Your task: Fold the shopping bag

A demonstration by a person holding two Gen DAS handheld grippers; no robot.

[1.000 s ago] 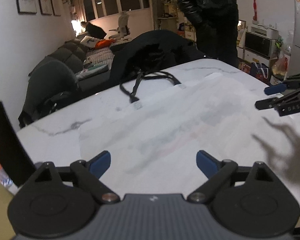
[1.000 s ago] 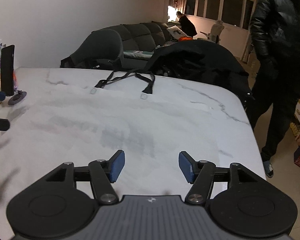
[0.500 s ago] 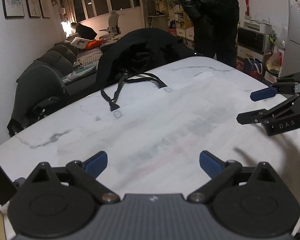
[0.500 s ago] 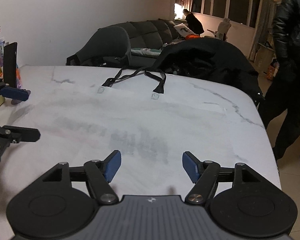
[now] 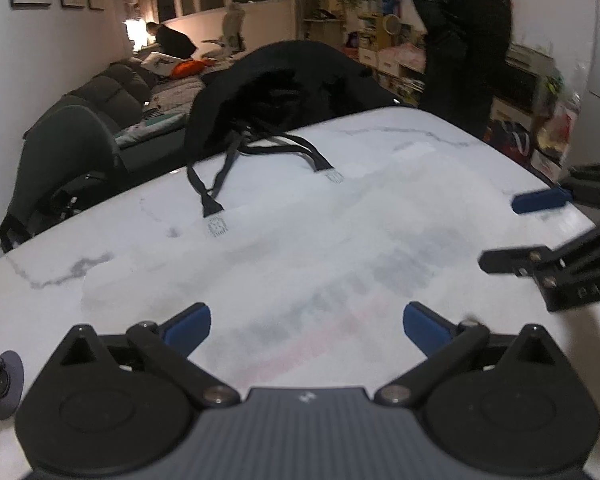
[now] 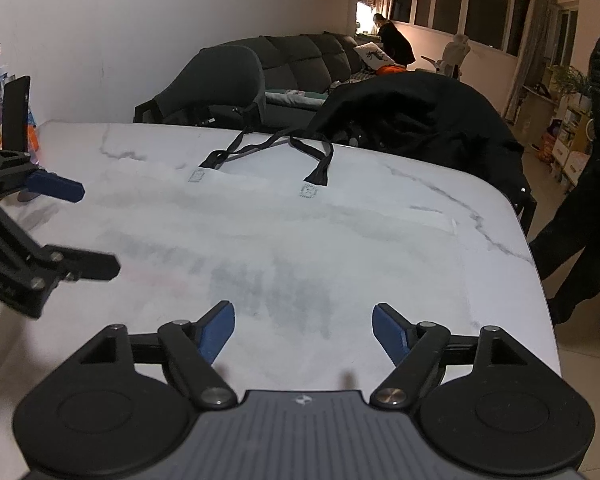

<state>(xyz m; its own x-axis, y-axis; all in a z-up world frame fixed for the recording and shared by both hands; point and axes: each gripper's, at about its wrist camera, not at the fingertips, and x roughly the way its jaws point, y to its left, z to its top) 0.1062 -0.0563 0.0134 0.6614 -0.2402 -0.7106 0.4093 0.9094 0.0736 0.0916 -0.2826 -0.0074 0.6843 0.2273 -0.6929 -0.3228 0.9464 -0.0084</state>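
standing person [image 5: 460, 40] cut off above the shoulders.

White shopping bag [image 6: 340, 240] with faded grey print and black handles [image 6: 280, 148]; white counter [image 6: 480, 196] veined grey; blue pads [image 5: 188, 322] on black hand-held gripper [image 5: 306, 320].

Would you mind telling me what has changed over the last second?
Both open grippers, left and right, swung toward each other, each coming further into the other's view. Nothing was grasped. The bag stays flat on the table, handles unmoved.
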